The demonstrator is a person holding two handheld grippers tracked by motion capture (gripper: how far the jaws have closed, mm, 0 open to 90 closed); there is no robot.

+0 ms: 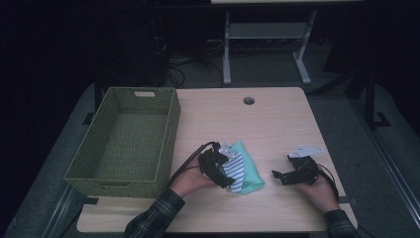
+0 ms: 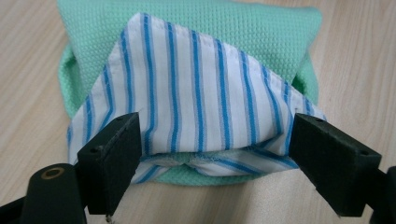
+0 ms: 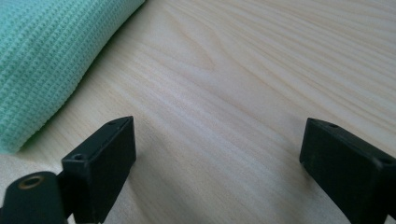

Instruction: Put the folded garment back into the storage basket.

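Writing or labels are nowhere legible. Left gripper [image 2: 212,154] jaws spread around the striped cloth [image 2: 196,107], which covers part of the green cloth [image 2: 224,28]. Right gripper [image 3: 217,158] gapes over bare table [image 3: 261,70].

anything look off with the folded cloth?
Slightly: the striped cloth sits as a skewed triangle on the green cloth, its bottom edge bunched. Left gripper straddles it, open. No damage, nothing spilled.

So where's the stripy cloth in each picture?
High view: the blue-and-white striped cloth lies low in the middle, on the green cloth, by the left gripper.
Left gripper view: it sits in the centre, between the open jaws.
Right gripper view: not in it.
Shared landmark: the green cloth, at that picture's upper left.
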